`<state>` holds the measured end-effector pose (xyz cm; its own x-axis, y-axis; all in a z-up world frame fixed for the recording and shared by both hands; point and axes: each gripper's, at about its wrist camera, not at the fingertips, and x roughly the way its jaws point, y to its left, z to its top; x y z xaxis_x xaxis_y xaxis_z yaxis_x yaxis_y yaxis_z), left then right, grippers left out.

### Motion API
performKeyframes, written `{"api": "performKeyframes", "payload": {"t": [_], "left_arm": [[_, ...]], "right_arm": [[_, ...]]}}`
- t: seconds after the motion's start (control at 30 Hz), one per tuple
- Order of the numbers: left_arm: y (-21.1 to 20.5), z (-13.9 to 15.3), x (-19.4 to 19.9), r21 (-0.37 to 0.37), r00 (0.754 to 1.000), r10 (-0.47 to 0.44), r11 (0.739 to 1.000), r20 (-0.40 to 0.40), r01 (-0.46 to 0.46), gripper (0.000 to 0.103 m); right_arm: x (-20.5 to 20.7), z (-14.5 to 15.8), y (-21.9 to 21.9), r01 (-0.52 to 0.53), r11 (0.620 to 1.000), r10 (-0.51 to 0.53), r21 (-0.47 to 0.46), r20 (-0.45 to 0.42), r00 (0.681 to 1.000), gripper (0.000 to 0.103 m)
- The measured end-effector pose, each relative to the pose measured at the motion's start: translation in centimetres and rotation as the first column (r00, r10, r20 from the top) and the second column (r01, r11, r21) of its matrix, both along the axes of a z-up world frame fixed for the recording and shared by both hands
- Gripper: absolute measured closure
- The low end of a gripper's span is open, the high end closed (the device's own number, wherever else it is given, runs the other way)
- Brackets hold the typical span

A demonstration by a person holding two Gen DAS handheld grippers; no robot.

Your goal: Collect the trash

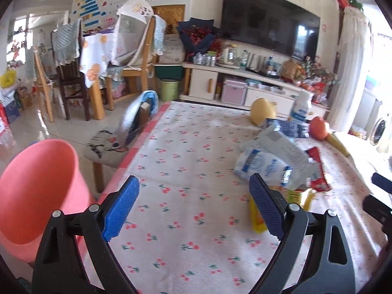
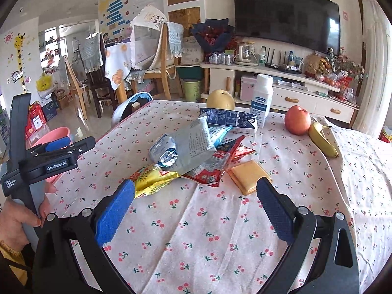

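A heap of wrappers lies mid-table: a grey-white pouch [image 2: 193,144] on top, a yellow packet [image 2: 152,178], a red packet [image 2: 218,164], a dark blue carton [image 2: 227,118] and a flat orange packet [image 2: 247,176]. My right gripper [image 2: 196,203] stands open just short of the heap, nothing between its fingers. My left gripper [image 1: 193,205] is open over bare cloth, left of the same heap [image 1: 272,161]. A pink bin [image 1: 36,196] stands off the table's left edge; in the right wrist view the bin [image 2: 55,134] shows behind the left gripper [image 2: 57,144].
A pear [image 2: 220,99], white bottle [image 2: 262,100], apple [image 2: 297,120] and banana [image 2: 322,139] sit at the table's far side. A stool [image 1: 105,147] and blue bag [image 1: 139,115] stand by the left edge. Chairs, TV cabinet and green bin [image 1: 169,89] lie beyond.
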<state>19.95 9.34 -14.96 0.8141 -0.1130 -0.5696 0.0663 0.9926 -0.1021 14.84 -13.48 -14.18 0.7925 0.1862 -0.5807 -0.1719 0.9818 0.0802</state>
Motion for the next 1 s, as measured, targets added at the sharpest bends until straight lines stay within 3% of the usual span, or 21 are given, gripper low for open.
{"api": "performKeyframes", "payload": {"t": [0.13,0.37,0.73,1.0], "left_arm": [[-2.0,-0.4,0.1,-0.083,0.992,-0.123,0.989,-0.034,0.12,0.011],[-6.6,-2.6,0.6,-0.13,0.955,-0.275,0.957,-0.113,0.261,0.011],[-7.9,-5.5,3.3,-0.167,0.931,-0.306,0.947,-0.201,0.275,0.011],[-8.9,-6.4,4.7,-0.178,0.899,-0.355,0.932,-0.256,0.317,0.011]], "right_arm": [[0.4,0.0,-2.3,0.032,0.999,-0.031,0.037,-0.028,0.999,0.005],[1.4,-0.3,-4.9,0.07,0.997,-0.067,0.042,-0.066,0.996,0.005],[5.3,-3.4,-8.6,0.116,0.992,-0.105,0.038,-0.228,0.968,0.005],[8.4,-5.4,-7.7,0.06,0.998,-0.053,0.014,-0.285,0.957,0.005]]}}
